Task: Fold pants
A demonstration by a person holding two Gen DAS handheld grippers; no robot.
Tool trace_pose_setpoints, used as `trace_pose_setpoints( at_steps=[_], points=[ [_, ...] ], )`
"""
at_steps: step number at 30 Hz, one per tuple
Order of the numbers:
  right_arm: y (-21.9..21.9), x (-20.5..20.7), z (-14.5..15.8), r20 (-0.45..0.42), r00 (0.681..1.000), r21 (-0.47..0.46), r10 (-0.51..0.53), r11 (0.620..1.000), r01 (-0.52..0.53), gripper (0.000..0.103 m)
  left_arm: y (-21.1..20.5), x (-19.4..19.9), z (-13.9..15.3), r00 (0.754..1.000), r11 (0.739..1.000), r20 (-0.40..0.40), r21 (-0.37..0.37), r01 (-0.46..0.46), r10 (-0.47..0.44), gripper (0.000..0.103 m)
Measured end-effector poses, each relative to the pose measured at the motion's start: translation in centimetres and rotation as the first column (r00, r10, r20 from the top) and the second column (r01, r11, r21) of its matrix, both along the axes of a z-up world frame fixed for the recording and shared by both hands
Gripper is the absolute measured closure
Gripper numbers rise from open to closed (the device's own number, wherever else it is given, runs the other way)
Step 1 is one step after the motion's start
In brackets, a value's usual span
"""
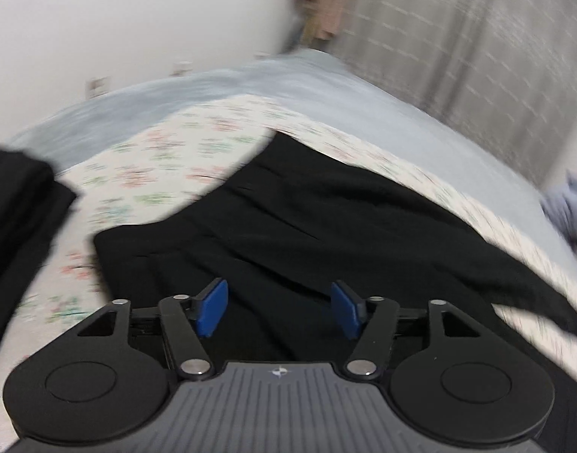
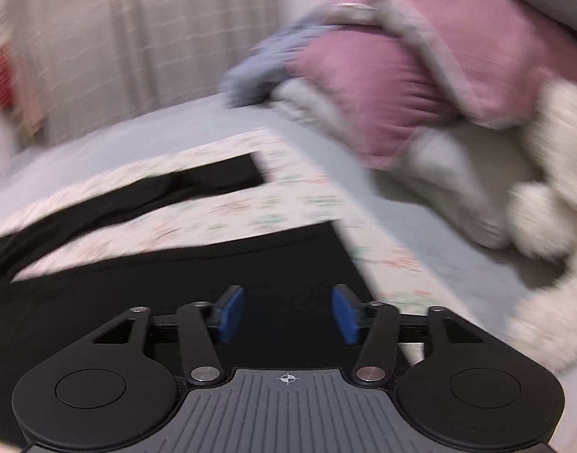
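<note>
Pants (image 1: 307, 219), black, lie spread on a floral sheet (image 1: 167, 158) that covers part of a bed (image 1: 326, 87) with a pale blue cover. Left wrist view: the wide waist end sits near the sheet's near edge, directly ahead of the left gripper (image 1: 280, 309); the fabric runs off toward the right edge of the sheet. Left gripper jaws stand apart, blue pads (image 1: 213, 311) clear of the cloth, nothing between them. A second dark cloth (image 1: 20, 204) lies at the sheet's left side, apart from the pants; what it is cannot be told. Right wrist view: two legs visible, one leg (image 2: 198, 185) reaching toward the sheet's far corner, the other (image 2: 213, 264) nearer, a strip of floral sheet showing between them. Right gripper (image 2: 287, 311) hovers over the nearer leg, jaws parted to a middling gap, pads (image 2: 230, 315) holding nothing. Beyond the sheet's right edge, on the bed: a pink bundle (image 2: 401, 87) and a white fluffy item (image 2: 545, 188). Curtain (image 1: 458, 37) behind the bed. Both views are motion-blurred; fine fabric detail unreadable.
</note>
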State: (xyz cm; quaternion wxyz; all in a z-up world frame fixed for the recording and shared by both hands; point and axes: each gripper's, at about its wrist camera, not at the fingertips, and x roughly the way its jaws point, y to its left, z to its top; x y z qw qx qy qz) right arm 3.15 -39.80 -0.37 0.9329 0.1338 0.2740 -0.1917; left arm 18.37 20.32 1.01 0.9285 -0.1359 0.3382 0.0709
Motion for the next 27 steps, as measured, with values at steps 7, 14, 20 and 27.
trace_pose_setpoints(
  at_steps=[7, 14, 20, 27],
  points=[
    [5.6, 4.5, -1.0, -0.103, 0.978, -0.074, 0.182, 0.979, -0.19, 0.031, -8.2, 0.6, -3.0, 0.969, 0.968, -0.053, 0.057, 0.243, -0.24, 0.019],
    [6.0, 6.6, -4.6, -0.313, 0.93, -0.035, 0.191, 0.976, -0.213, 0.025, -14.1, 0.8, -7.9, 0.892, 0.902, -0.211, 0.083, 0.425, -0.401, 0.014],
    [2.7, 5.8, -5.6, -0.322, 0.932, 0.081, 0.165, 0.986, -0.147, 0.014, -14.8, 1.1, -8.4, 0.896, 0.905, -0.217, 0.092, 0.415, -0.388, 0.004],
    [-2.6, 4.7, -5.8, -0.349, 0.937, 0.042, -0.011, 0.999, 0.027, 0.012, -11.3, 3.9, -7.2, 0.934, 0.949, -0.195, 0.046, 0.313, -0.299, 0.004]
  ],
)
